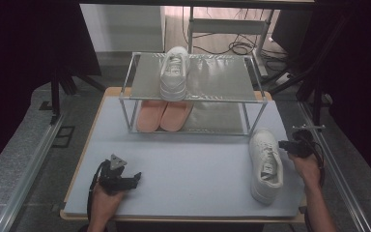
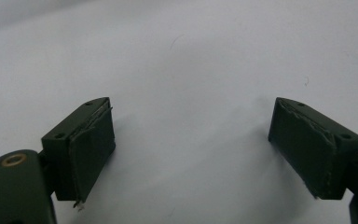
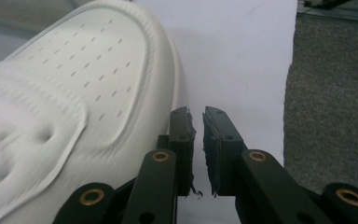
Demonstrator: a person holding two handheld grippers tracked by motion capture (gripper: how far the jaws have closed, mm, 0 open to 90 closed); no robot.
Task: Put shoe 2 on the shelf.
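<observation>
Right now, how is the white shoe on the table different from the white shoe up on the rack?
The shoe on the table lies on the blue table top, beside the right gripper, whose jaws are nearly closed on nothing. The shoe on the rack sits on the top shelf, far from both grippers. The table shoe is angled; the rack shoe sits straight. Both are white lace-up sneakers.

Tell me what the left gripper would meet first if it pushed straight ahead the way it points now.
Probably just the bare table: the left gripper stands open, angled down at the mat, nothing lying between or beyond its jaws. Depth is uncertain.
</observation>
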